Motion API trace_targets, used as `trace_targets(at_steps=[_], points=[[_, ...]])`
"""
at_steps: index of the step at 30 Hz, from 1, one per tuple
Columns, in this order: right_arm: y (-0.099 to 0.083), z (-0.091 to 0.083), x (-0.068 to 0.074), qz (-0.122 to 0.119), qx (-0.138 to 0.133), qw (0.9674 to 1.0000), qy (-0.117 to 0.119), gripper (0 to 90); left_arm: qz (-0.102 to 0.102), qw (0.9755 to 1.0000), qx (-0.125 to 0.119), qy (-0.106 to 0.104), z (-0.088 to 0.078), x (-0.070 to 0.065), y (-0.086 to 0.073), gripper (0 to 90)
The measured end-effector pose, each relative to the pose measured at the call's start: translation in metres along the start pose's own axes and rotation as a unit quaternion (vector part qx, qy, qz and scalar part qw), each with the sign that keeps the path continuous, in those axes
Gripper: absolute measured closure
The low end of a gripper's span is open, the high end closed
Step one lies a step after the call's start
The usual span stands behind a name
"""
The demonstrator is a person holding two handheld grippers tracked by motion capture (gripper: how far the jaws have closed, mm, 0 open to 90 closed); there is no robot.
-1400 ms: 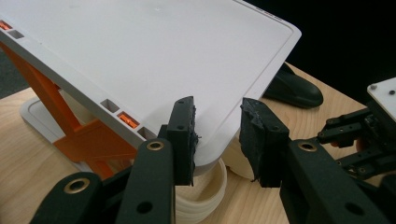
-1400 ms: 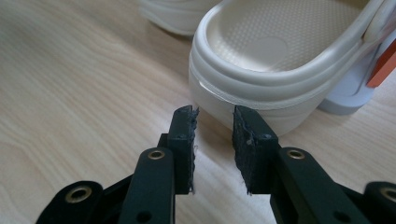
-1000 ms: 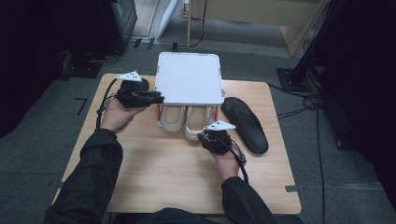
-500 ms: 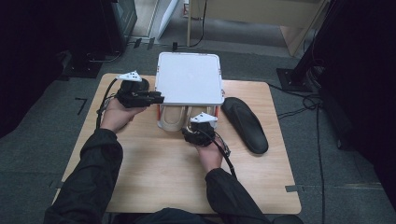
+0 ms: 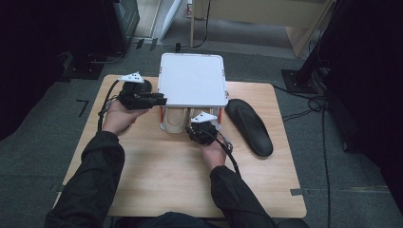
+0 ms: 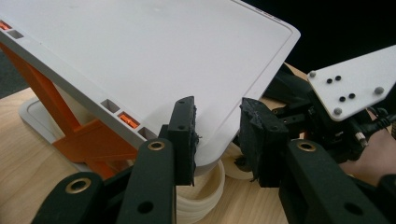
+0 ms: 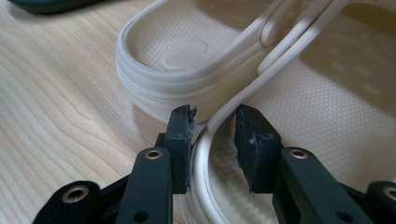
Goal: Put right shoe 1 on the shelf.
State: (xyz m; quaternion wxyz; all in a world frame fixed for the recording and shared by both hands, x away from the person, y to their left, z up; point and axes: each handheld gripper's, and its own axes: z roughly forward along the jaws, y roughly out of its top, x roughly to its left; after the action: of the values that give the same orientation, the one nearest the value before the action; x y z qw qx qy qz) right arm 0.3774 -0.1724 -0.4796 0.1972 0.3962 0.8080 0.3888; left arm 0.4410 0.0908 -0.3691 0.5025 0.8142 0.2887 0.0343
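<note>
Well, here is the scene, from big to small.
Worktop: the wooden worktop (image 5: 157, 190) is carrying everything.
Lid: the white lid (image 5: 192, 85) of a box is tilting up on orange hinges (image 6: 84, 140), and it is hanging over the shoes.
Insole: a black insole (image 5: 249, 126) is lying flat, just beside the box on the right.
Shoes: two cream shoes (image 5: 175, 121) are sitting side by side under the lid, with their heels poking out toward the person.
Left hand-held gripper: the left hand-held gripper (image 6: 217, 121) is pinching the lid's front corner and is holding it up.
Right hand-held gripper: the right hand-held gripper (image 7: 215, 126) has just been closing. Its jaws are standing narrow around one shoe's heel rim (image 7: 205, 154), with one pad touching and the other looking a little apart.
What could be going wrong: I think the thin rim could be slipping out, because the grip is small and right at the edge. The lid could be dropping on the shoes if the left pinch is loosening. Pulling one shoe could be dragging the other, since they are touching.
Counting: one worktop, one lid, one insole, two shoes, two hand-held grippers.
</note>
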Motion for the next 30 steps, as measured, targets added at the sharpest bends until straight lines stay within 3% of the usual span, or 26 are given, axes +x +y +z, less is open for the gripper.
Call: trace_targets(at_steps=[9, 11, 12, 13, 14, 18, 21, 22, 25, 30], points=[[-0.002, -0.015, -0.002, 0.02, 0.003, 0.9997, 0.01, 58.7, 0.001, 1.0, 0.0, 0.001, 0.0, 0.0, 0.0, 66.4], [-0.003, -0.026, 0.0, 0.023, -0.003, 0.9996, 0.016, 61.0, 0.001, 1.0, 0.0, 0.002, 0.0, 0.0, 0.0, 66.4], [-0.005, -0.037, 0.002, 0.02, -0.007, 0.9995, 0.021, 66.6, 0.0, 1.0, 0.0, 0.004, 0.0, -0.001, 0.0, 66.2], [-0.005, -0.037, 0.002, 0.02, -0.007, 0.9995, 0.021, 66.6, 0.0, 1.0, 0.0, 0.004, 0.0, -0.001, 0.0, 66.2], [-0.01, -0.049, 0.006, 0.016, -0.009, 0.9994, 0.03, 73.0, 0.001, 1.0, 0.001, 0.005, 0.0, -0.001, 0.0, 66.1], [-0.019, -0.056, 0.011, 0.004, -0.005, 0.9993, 0.038, 78.2, 0.0, 1.0, 0.002, 0.006, 0.0, -0.002, 0.0, 66.0], [-0.03, -0.052, 0.012, 0.003, 0.015, 0.9991, 0.039, 79.7, -0.001, 1.0, 0.002, 0.006, 0.0, -0.002, 0.0, 66.0], [-0.035, -0.048, 0.01, 0.007, 0.023, 0.9993, 0.03, 79.3, -0.001, 1.0, 0.002, 0.006, 0.0, -0.002, 0.0, 66.0], [-0.037, -0.043, 0.003, 0.012, 0.023, 0.9996, 0.013, 78.3, -0.001, 1.0, 0.002, 0.006, 0.0, -0.002, 0.0, 65.9], [-0.032, -0.039, -0.008, 0.034, 0.018, 0.9992, 0.01, 76.9, 0.0, 1.0, 0.002, 0.006, 0.0, -0.002, 0.0, 65.9]])
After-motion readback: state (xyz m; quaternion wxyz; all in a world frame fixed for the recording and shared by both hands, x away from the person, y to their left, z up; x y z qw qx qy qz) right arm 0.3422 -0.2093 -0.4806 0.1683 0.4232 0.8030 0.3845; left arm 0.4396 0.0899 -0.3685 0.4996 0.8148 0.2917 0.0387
